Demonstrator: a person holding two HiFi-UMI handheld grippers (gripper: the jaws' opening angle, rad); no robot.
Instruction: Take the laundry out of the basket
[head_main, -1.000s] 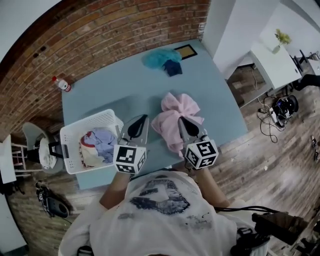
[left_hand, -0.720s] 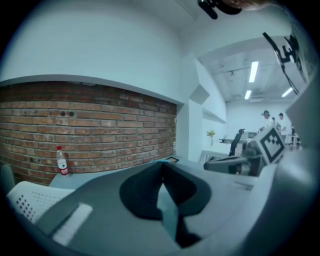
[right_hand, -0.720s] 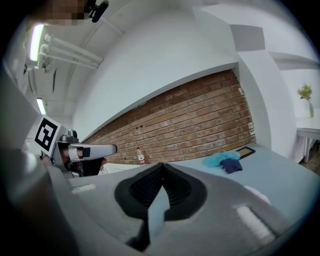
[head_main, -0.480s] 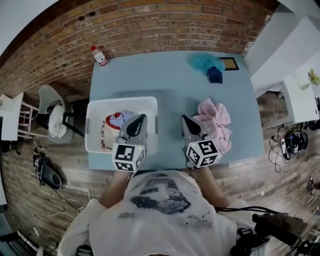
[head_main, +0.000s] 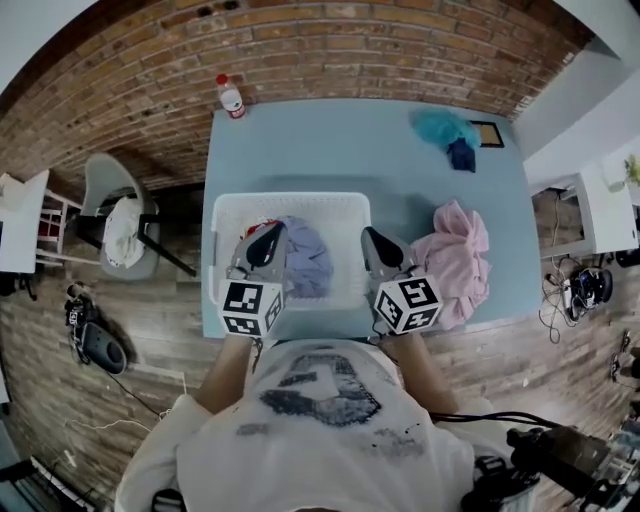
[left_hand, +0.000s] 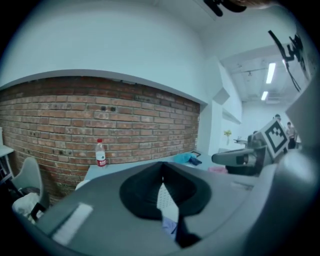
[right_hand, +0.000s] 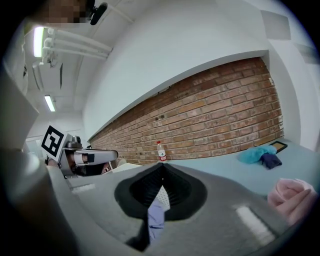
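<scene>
A white mesh laundry basket (head_main: 290, 199) stands on the blue table near its front edge. A lavender-blue cloth (head_main: 306, 256) lies in it, with a bit of red and white fabric (head_main: 259, 224) to its left. My left gripper (head_main: 271, 230) hovers over the basket's left part, shut and holding nothing. My right gripper (head_main: 369, 235) hangs over the basket's right rim, also shut and bare. In the left gripper view the jaws of my left gripper (left_hand: 161, 165) meet at the tip. Under my right gripper (right_hand: 161, 165) the lavender cloth (right_hand: 155, 218) shows.
A pink garment (head_main: 458, 258) lies on the table (head_main: 350, 150) right of the basket. A teal cloth (head_main: 443, 127) and a dark blue one (head_main: 462, 156) lie at the far right by a small frame (head_main: 490, 134). A bottle (head_main: 231, 97) stands far left; a chair (head_main: 120, 218) is beside the table.
The view has swung left: the basket now sits centred under both grippers, and the pink garment once under the right gripper lies off to the right. Both grippers stay shut.
</scene>
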